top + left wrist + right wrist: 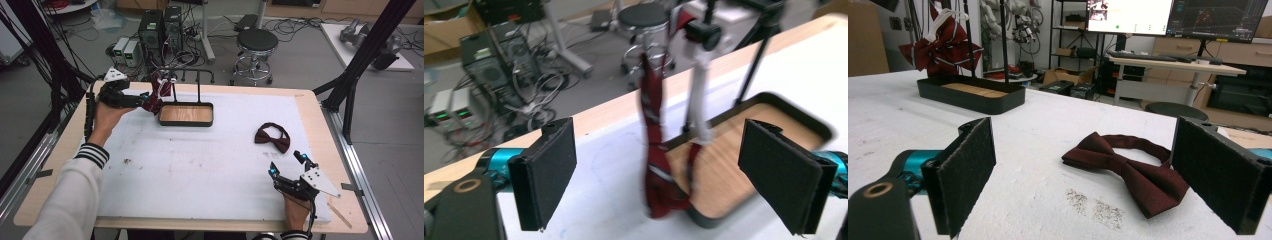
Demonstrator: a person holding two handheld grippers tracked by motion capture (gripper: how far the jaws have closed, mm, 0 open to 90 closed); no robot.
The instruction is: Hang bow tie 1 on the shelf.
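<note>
Left gripper point(145, 100), jaws spread and empty, sits beside the striped tie point(159, 92) hung on the rack point(187, 76) at 11 o'clock; withdrawing carelessly could snag it off; right gripper point(286, 163) open too.

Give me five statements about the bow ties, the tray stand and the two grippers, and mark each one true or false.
1. The striped bow tie hangs from the rack above the wooden tray. True.
2. The left gripper is clamped on the striped bow tie. False: its jaws stand wide apart, with the tie hanging between them and no pad pressing it.
3. The plain maroon bow tie lies flat on the white mat. True.
4. The right gripper holds the maroon bow tie. False: its jaws are open and the tie lies ahead of them.
5. The maroon bow tie lies inside the tray. False: it lies on the mat, to the tray's right.
</note>
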